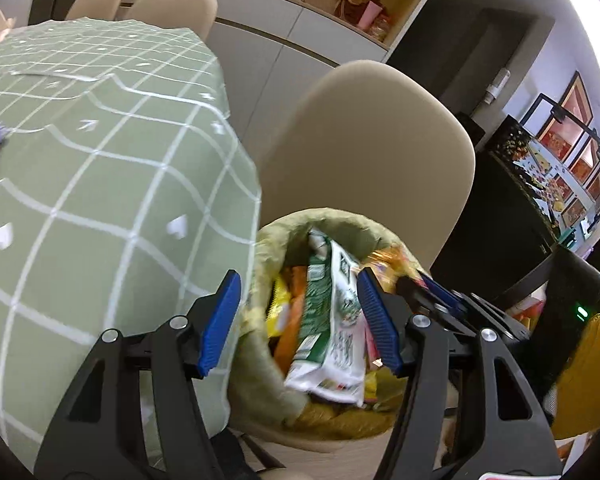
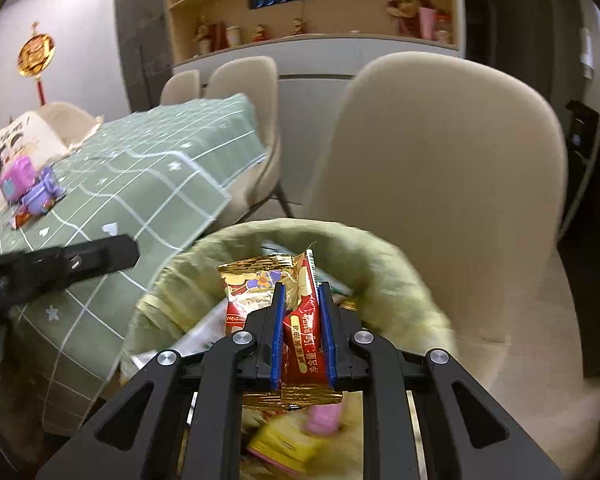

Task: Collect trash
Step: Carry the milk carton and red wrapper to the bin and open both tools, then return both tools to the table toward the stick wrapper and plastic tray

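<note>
My right gripper (image 2: pixel 302 334) pinches a red-and-gold snack wrapper (image 2: pixel 296 320), its long axis toward 12 o'clock, directly over the lined trash bin (image 2: pixel 396 264). My left gripper (image 1: pixel 300 324) hangs wide open, empty, over the same bin.

Beige shell chair (image 2: pixel 432 184) close by, two more chairs (image 2: pixel 242 80) behind a desk (image 1: pixel 100 168) under a green checked cloth. Grey cabinets (image 1: pixel 268 40) along the far wall, wooden shelves (image 2: pixel 312 4) with figurines above. Gold-and-red ornament (image 2: pixel 36 56) hanging on a pale wall. Pale floor (image 2: pixel 548 320). Framed red pictures (image 1: pixel 576 120) at far right.
</note>
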A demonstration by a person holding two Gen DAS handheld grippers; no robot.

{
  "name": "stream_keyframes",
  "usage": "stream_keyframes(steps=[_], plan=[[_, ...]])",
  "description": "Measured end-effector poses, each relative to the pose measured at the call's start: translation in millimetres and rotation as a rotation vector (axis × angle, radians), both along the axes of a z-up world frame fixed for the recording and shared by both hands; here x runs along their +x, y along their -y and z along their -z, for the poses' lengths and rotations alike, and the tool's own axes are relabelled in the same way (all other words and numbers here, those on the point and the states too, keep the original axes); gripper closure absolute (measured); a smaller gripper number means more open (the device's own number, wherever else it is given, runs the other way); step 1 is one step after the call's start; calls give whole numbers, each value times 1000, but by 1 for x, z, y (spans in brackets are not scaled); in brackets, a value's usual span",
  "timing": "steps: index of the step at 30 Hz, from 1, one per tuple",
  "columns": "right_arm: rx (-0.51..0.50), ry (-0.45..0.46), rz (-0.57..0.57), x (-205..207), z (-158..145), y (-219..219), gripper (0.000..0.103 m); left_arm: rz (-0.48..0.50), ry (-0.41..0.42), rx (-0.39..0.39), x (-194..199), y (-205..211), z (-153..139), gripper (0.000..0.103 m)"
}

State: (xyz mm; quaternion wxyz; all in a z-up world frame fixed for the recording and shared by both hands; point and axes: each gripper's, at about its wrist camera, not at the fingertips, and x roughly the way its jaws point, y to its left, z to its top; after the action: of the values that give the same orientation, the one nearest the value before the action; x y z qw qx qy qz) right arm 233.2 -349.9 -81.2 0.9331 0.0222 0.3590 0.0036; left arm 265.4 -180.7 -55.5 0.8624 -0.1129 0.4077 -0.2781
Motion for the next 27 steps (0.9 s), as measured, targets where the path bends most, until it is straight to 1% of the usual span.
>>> stream_keyframes(steps=[2, 4, 6, 8, 11, 13, 15, 16, 18, 23, 27], plan=[[-42, -60, -16, 13, 14, -11, 86, 11, 5, 2, -6, -8, 0, 46], [-79, -146, -16, 24, 32, -17, 86, 23, 23, 12, -13, -12, -3, 46], [-65, -205, -5, 28, 45, -14, 86, 34, 47, 23, -19, -14, -6, 46], [-36, -230, 13, 27, 51, -9, 86, 41, 68, 33, -22, -13, -9, 46], [19, -201, 36, 20, 45, -4, 86, 52, 76, 34, -24, -11, -9, 43], [27, -180, 45, 14, 40, -3, 84, 54, 73, 30, -24, -11, -10, 43], [17, -156, 48, 8, 34, -2, 74, 51, 72, 24, -25, -12, -12, 43], [11, -143, 52, 4, 31, -2, 72, 50, 74, 21, -26, -12, -14, 43], [6, -119, 59, -3, 23, 0, 57, 48, 79, 16, -28, -13, -18, 42], [-7, -81, 60, -24, 6, 5, 53, 45, 99, 12, -34, -19, -29, 42], [-20, -52, 34, -34, -17, -6, 51, 15, 125, 39, -40, -34, -42, 42]])
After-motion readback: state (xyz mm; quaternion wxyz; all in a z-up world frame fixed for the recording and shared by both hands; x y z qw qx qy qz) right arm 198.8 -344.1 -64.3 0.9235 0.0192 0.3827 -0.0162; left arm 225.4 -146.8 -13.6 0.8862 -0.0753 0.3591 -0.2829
